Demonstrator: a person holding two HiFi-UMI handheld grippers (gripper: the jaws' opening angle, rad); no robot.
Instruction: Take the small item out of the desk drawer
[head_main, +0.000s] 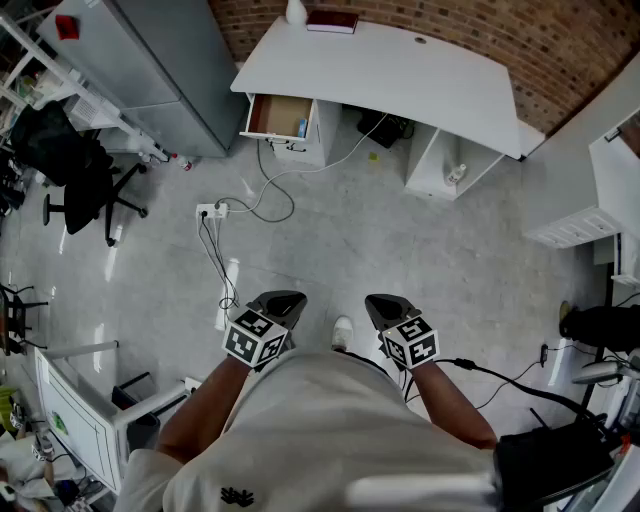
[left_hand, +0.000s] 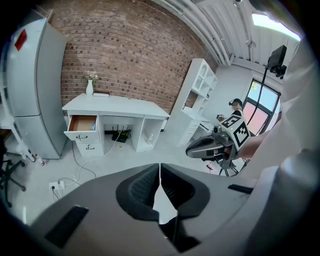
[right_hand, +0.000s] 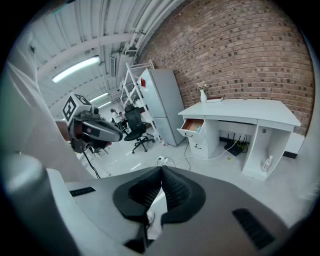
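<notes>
A white desk (head_main: 400, 70) stands across the room by the brick wall. Its top left drawer (head_main: 275, 115) is pulled open, and a small blue item (head_main: 301, 127) lies at the drawer's right side. The drawer (left_hand: 82, 123) and the item (left_hand: 93, 126) also show in the left gripper view, and the same drawer (right_hand: 192, 125) shows in the right gripper view. My left gripper (head_main: 283, 300) and right gripper (head_main: 385, 305) are held side by side in front of my body, far from the desk. Both are shut with nothing between the pads.
A grey cabinet (head_main: 160, 60) stands left of the desk. A power strip (head_main: 212, 210) with trailing cables lies on the floor between me and the drawer. An office chair (head_main: 80, 185) is at the left, white shelving (head_main: 600, 200) at the right. A bottle (head_main: 457, 173) sits under the desk.
</notes>
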